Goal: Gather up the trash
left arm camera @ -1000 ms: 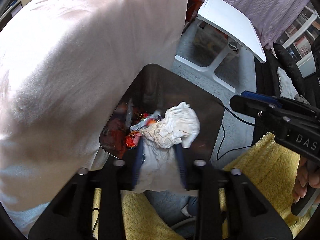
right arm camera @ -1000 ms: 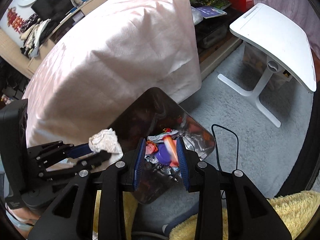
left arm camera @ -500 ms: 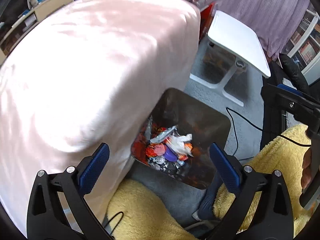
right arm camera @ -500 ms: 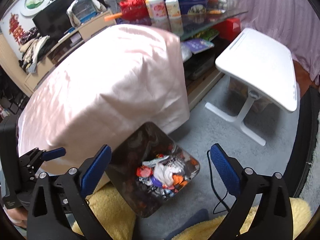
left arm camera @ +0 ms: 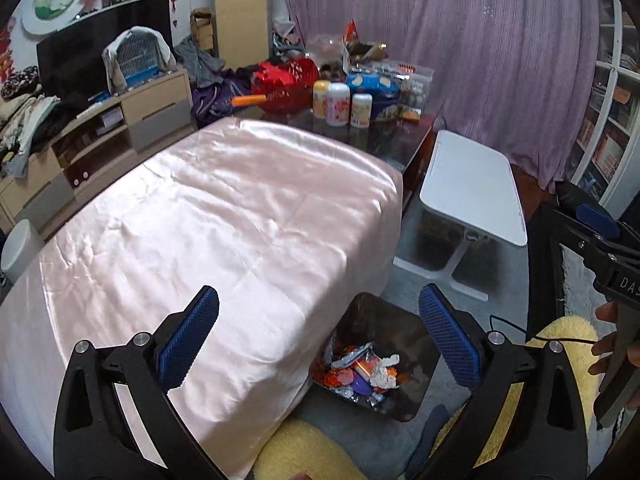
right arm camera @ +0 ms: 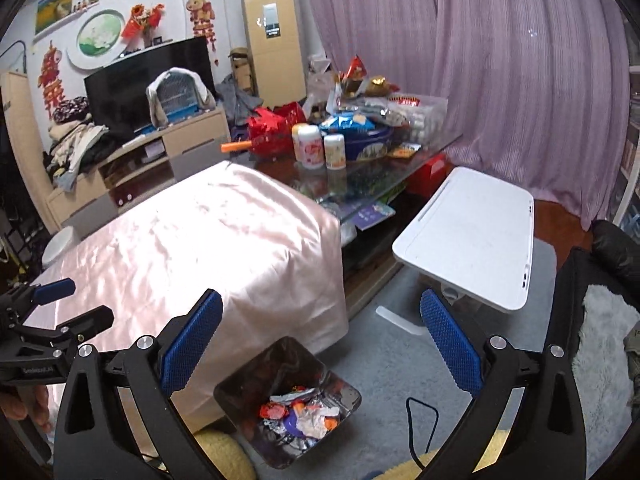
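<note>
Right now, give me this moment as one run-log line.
left gripper: open, empty | right gripper: open, empty | trash bin: on floor beside pink-covered table | wrappers and crumpled tissue: in bin

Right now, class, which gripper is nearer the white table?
Right. The right gripper hangs on the white table's side of the bin; the left gripper is further away, by the pink cloth.

Pale pink satin cloth [left arm camera: 224, 216], dark glossy bin [right arm camera: 256, 376], red and silver wrappers [right arm camera: 304, 412], white side table [right arm camera: 472, 236], purple curtain [right arm camera: 500, 60]
</note>
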A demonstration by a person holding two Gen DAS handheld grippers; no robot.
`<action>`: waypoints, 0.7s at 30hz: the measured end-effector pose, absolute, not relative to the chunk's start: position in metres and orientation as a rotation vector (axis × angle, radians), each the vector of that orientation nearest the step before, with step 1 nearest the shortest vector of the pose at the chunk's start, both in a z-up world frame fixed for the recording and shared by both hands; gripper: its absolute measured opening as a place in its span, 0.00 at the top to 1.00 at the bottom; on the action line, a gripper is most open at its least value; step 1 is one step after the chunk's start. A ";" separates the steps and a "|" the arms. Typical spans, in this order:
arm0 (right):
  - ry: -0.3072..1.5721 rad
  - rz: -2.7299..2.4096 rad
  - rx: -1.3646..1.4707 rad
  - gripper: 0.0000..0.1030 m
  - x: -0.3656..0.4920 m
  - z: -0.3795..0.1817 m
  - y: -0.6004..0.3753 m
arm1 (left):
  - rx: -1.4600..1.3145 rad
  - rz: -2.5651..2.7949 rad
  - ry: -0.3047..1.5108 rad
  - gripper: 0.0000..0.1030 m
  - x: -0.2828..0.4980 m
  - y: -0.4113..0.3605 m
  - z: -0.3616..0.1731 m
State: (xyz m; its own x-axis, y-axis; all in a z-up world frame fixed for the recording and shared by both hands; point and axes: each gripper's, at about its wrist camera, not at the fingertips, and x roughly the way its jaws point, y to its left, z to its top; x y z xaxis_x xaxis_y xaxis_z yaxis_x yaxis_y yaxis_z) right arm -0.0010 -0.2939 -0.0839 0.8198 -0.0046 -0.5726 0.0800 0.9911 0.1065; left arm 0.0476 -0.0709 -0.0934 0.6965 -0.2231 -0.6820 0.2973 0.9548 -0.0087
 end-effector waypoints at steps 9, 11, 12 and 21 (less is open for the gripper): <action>0.435 -0.120 0.061 0.03 -0.045 -0.018 -0.281 | 0.106 -0.233 0.552 0.08 0.005 -0.054 -0.028; 0.418 -0.123 0.066 0.03 -0.053 -0.011 -0.279 | 0.102 -0.226 0.525 0.08 -0.004 -0.050 -0.019; 0.411 -0.123 0.071 0.03 -0.055 -0.009 -0.278 | 0.096 -0.221 0.516 0.08 -0.007 -0.048 -0.014; 0.376 -0.155 0.048 0.03 -0.074 -0.003 -0.264 | 0.062 -0.172 0.445 0.08 -0.029 -0.034 0.001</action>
State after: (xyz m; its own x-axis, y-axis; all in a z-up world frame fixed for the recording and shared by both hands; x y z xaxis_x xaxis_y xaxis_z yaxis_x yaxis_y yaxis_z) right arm -0.0740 -0.2643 -0.0035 0.9184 -0.1418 -0.3693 0.1597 0.9870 0.0182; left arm -0.0286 -0.0339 0.0010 0.8883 -0.1518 -0.4335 0.1790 0.9836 0.0225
